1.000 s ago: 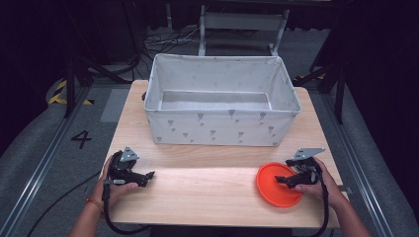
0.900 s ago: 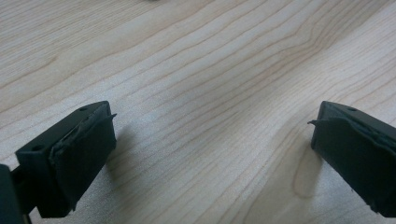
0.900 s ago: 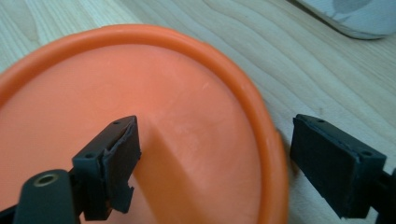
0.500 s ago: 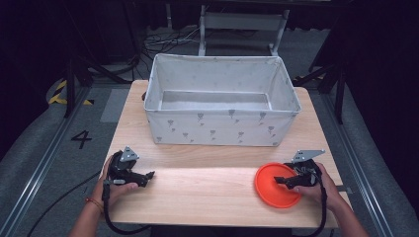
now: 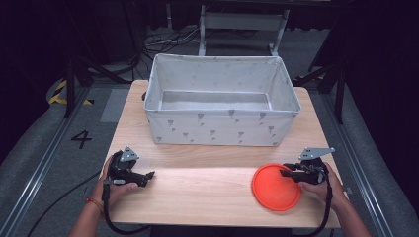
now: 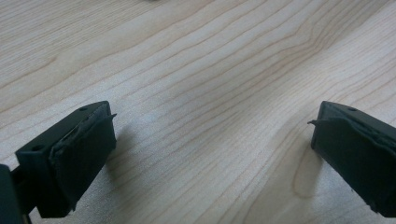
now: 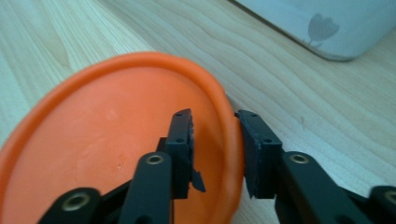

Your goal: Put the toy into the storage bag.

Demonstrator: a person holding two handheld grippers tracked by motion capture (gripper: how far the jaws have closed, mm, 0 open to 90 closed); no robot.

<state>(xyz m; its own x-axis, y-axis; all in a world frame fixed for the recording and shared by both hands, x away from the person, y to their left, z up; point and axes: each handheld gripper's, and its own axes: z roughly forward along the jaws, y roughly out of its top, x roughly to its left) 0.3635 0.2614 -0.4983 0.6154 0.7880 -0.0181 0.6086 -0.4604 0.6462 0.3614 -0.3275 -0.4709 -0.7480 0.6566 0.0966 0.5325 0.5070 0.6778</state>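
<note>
In the high view, we see the orange plate (image 5: pixel 275 187) lying flat on the wooden surface (image 5: pixel 197 192), near its front right corner and well in front of the fabric bin (image 5: pixel 222 106). Our right tool (image 5: pixel 292 172) reaches over the right rim of the plate. Our left tool (image 5: pixel 148 175) rests on the surface at the front left, well apart from the plate, in the same place as one second ago.

In the left gripper view, the jaws stand wide apart over bare wood, with nothing between them.

In the right gripper view, the jaws have just been closing, and the rim of the plate now stands between them: one jaw inside the plate, one outside. A thin gap still seems to remain on each side, so we judge the grip is nearly made but not yet firm. When it is, the plate can probably be lifted toward the bin.
</note>
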